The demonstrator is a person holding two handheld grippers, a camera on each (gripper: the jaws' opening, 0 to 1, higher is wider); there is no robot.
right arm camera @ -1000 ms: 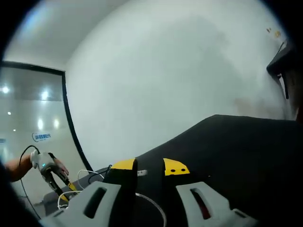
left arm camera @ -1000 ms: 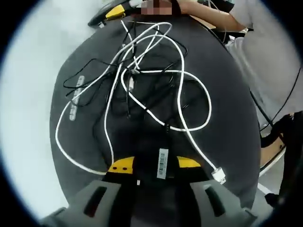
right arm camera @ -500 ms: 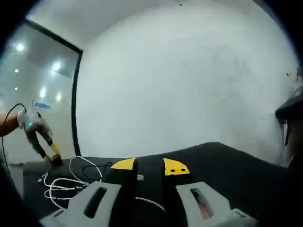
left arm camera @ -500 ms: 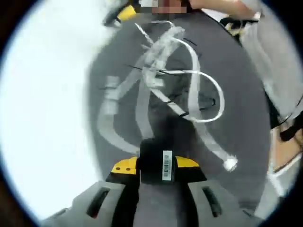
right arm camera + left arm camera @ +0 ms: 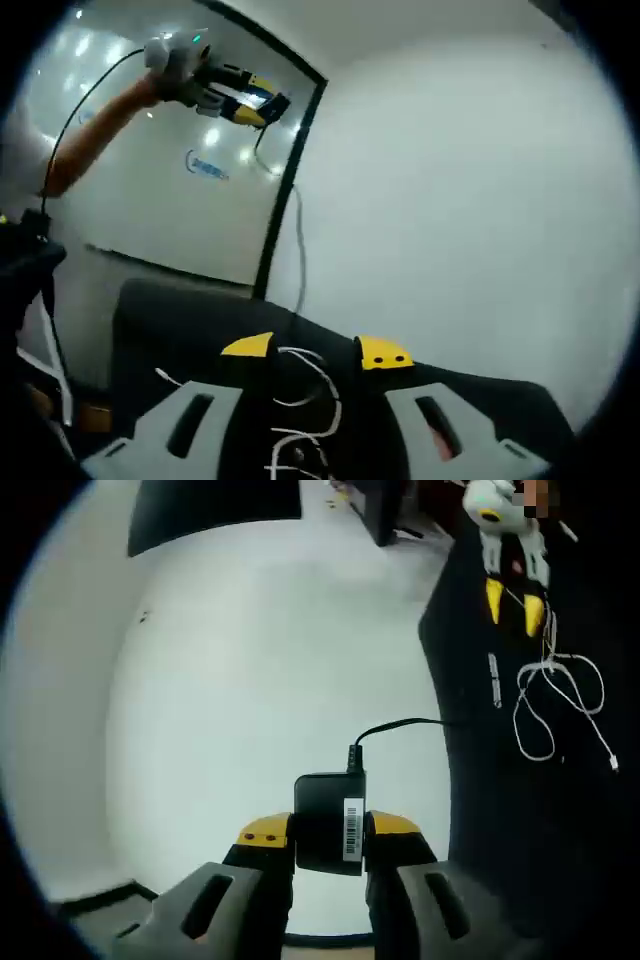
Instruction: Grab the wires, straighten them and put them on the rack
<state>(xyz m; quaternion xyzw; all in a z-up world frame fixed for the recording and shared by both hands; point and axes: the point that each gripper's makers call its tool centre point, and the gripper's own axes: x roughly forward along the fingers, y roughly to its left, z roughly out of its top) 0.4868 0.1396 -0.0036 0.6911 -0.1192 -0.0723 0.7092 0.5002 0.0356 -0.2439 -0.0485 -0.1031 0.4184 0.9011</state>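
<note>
My left gripper (image 5: 330, 832) is shut on a black power adapter (image 5: 330, 815) with a barcode label, held up off the table. Its black wire (image 5: 395, 728) trails right to the black table (image 5: 500, 820). Loose white wires (image 5: 556, 702) lie there, with my right gripper (image 5: 512, 602) just above them, its yellow tips apart. In the right gripper view my right gripper (image 5: 316, 350) stands open over white wire loops (image 5: 305, 400). High at the left a person's arm holds the left gripper (image 5: 235, 95), and the black wire (image 5: 298, 235) hangs down from it.
A small grey strip (image 5: 493, 678) lies on the table beside the white wires. Pale floor (image 5: 260, 660) spreads left of the table. A glass wall (image 5: 170, 190) with a dark frame (image 5: 285, 170) stands behind the table.
The left gripper has lifted the adapter off the table and swung away from the wire heap. The right gripper's jaws stand wider apart, now over white wire loops.
</note>
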